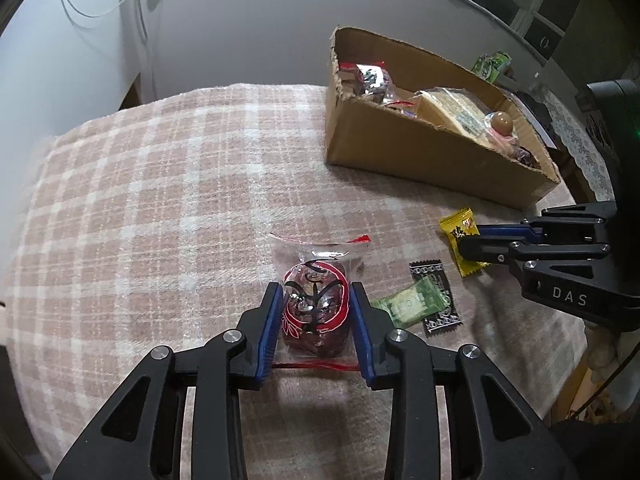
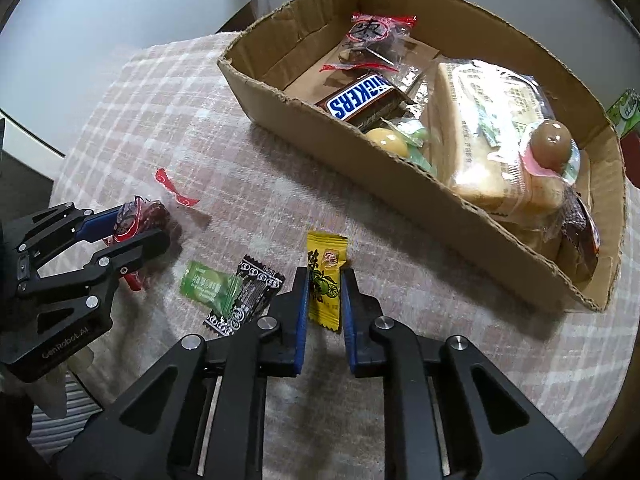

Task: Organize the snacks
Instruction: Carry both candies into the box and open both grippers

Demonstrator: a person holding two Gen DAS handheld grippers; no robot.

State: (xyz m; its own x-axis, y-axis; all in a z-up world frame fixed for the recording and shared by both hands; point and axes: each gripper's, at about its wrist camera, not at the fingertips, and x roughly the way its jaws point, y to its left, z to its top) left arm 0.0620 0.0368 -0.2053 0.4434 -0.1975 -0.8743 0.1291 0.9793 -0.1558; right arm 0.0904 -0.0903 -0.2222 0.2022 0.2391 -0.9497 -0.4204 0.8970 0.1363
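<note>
**Two Grippers, Two Snacks on the Checked Cloth**

We see the red date packet (image 1: 316,308) lying right between the two blue pads of the left gripper (image 1: 316,300); the pads press on both sides of it, so the jaws are clamped on the packet; its clear ends with red edges stick out in front and behind the pads; it rests on the checked cloth (image 1: 160,200).

We see the yellow candy (image 2: 325,280) standing between the blue pads of the right gripper (image 2: 325,292); the jaws are nearly together and squeeze the candy from both sides; the top of the candy pokes out past the fingertips and its bottom end hangs below the pads.

Between the two grippers lie a green candy (image 2: 204,286) and a black candy (image 2: 250,296); the green one lies partly over the black one; no gripper touches them.

The cardboard box (image 2: 280,92) sits farther back on the cloth, well apart from both grippers; inside we see a Snickers bar (image 2: 360,98), a wrapped bread slice (image 2: 480,128), a brown egg (image 2: 552,140) in a clear pack and another date packet (image 2: 376,36).

The far end of the box is cut off from the right wrist view; a green pack (image 1: 492,64) behind the box is partly hidden; we cannot read the small words on the wrappers.
</note>
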